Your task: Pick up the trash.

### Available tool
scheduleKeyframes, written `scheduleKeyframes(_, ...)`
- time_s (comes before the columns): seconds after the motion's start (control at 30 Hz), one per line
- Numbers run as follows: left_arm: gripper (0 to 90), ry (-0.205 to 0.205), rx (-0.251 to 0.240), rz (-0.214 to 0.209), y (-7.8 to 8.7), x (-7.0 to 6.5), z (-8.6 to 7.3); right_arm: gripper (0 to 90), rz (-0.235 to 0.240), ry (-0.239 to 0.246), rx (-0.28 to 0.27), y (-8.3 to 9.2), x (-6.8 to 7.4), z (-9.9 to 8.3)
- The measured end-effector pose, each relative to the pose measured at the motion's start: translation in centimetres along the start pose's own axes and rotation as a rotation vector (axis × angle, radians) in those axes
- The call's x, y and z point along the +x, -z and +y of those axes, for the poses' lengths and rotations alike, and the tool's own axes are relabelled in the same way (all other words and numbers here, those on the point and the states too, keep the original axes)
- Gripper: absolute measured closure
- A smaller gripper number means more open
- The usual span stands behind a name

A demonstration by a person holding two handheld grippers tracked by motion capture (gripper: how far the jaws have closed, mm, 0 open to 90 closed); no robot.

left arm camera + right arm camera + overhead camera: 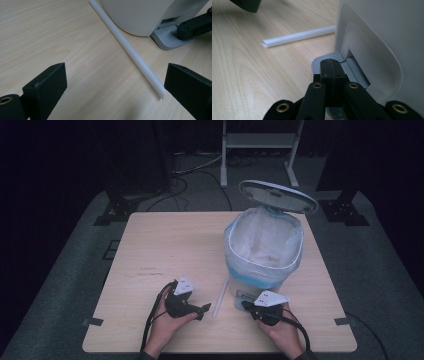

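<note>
- Dark room all around, with a pale wooden table (165, 245) lit in the middle and the person's two hands coming in at its near edge.
- Nearest on the left: the left gripper (112, 87) has its jaws spread wide and holds nothing. The near end of the white straw (135, 57) lies flat on the wood just inside the right-hand jaw, not yet touched by either pad.
- Over on the right, the right gripper (330, 67) is closed tight with nothing between the jaws, its tip pressing down on the grey pedal (322, 62) at the foot of the bin (262, 250).
- Farther back the bin's lid (277, 195) stands up (so the pedal press seems to be doing its job), and the white liner bag (265, 240) is open.
- My take on the step: picking up the straw. Shift the left gripper sideways so the straw sits centred between the pads, then close gently, since a thin tube will probably roll or squash.
- Keep steady weight on the pedal meanwhile, or the lid could drop.
</note>
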State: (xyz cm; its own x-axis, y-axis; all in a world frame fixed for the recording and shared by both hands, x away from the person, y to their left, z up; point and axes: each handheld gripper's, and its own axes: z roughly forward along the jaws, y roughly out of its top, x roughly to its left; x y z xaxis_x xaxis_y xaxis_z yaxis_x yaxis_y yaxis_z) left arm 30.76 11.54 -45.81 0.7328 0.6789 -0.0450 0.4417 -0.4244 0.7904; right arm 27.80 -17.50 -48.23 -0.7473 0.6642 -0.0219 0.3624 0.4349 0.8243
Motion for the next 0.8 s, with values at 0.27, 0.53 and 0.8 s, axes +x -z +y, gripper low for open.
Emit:
scheduleKeyframes(0.27,5.3,-0.023,0.016,0.005,-2.2,-1.0,0.8,89.9,0.002,-0.002,-0.001,0.0,0.0,0.0)
scheduleKeyframes(0.53,8.0,-0.023,0.036,0.015,-4.2,-1.4,1.0,89.9,0.002,-0.003,-0.001,0.0,0.0,0.0)
scheduleKeyframes(0.8,12.1,-0.053,0.056,0.038,-5.2,-1.9,0.8,89.8,0.003,-0.004,0.001,0.0,-0.1,0.0)
